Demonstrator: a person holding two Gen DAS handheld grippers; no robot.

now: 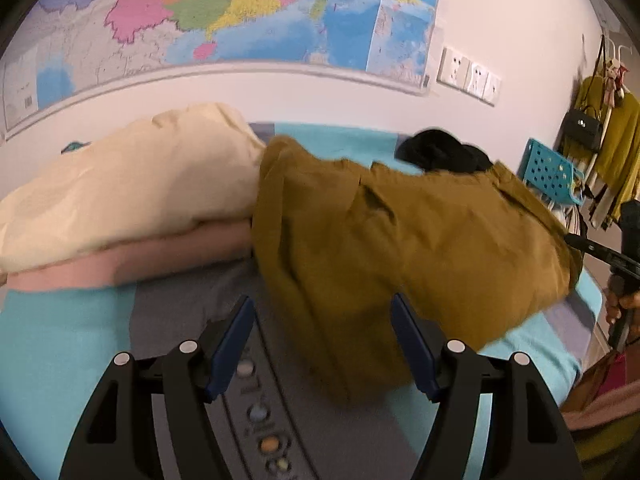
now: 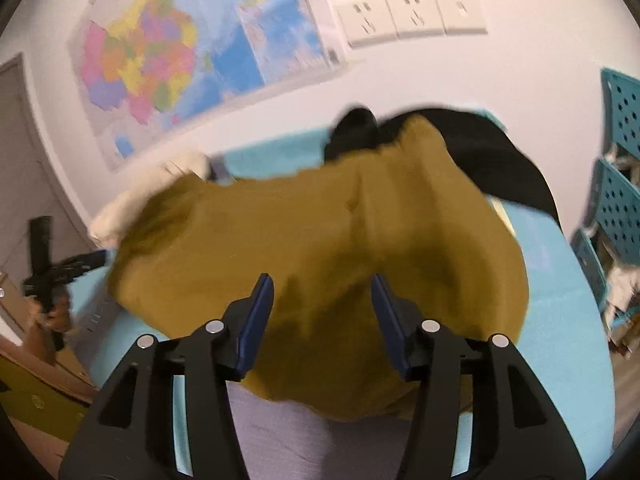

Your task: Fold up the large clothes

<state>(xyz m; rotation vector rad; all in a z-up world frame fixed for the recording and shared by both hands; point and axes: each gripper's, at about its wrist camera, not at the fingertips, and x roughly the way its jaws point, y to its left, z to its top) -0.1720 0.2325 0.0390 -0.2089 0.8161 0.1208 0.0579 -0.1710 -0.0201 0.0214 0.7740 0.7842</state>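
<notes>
Ahead, lying bunched on the blue bedsheet: mustard garment. Left gripper spread wide, holding nothing, just short of its near edge. Right gripper likewise spread, hovering over the cloth.

The big garment is plain mustard-brown all over. Behind it lies black clothing. The pillow is cream, on a dusty pink folded blanket. The bedsheet is turquoise with a grey stripe printed with small coloured planets. The wall map mixes pink, green, yellow, orange and blue. The crates are teal with round holes. Both grippers are black with dark blue pads
</notes>
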